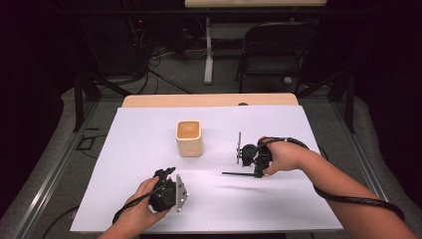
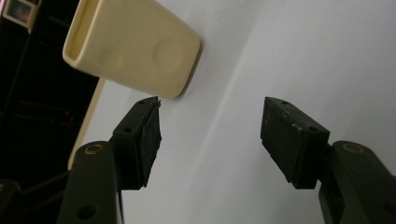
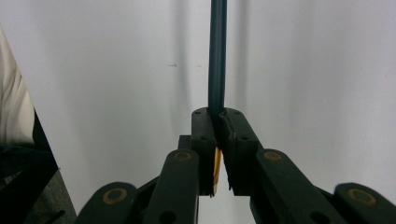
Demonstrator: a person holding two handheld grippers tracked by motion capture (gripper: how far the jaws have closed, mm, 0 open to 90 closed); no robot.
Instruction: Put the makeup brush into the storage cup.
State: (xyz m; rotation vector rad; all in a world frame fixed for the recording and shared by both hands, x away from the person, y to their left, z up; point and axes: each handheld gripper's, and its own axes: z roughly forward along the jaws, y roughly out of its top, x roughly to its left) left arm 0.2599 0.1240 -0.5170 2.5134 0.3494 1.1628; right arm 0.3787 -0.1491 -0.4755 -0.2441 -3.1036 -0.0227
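Note:
A cream, square-mouthed holder (image 1: 189,138) stands upright on the white sheet, back of centre. In the left gripper view the holder (image 2: 133,46) lies beyond and to the upper left of the jaws. My left gripper (image 1: 166,174) (image 2: 210,126) is near the front edge, in front and to the left of the holder, open with nothing between its pads. My right gripper (image 1: 257,172) (image 3: 218,116) is to the right of the holder, shut on a dark pencil (image 1: 236,174) (image 3: 217,56). The pencil points left, level over the sheet. Its yellow-orange end shows between the jaws.
The white sheet (image 1: 278,209) covers most of the wooden table (image 1: 209,100). A black folding chair (image 1: 271,47) and a pale table leg (image 1: 208,55) stand on the floor beyond the far edge. Cables trail from both grippers over the sheet.

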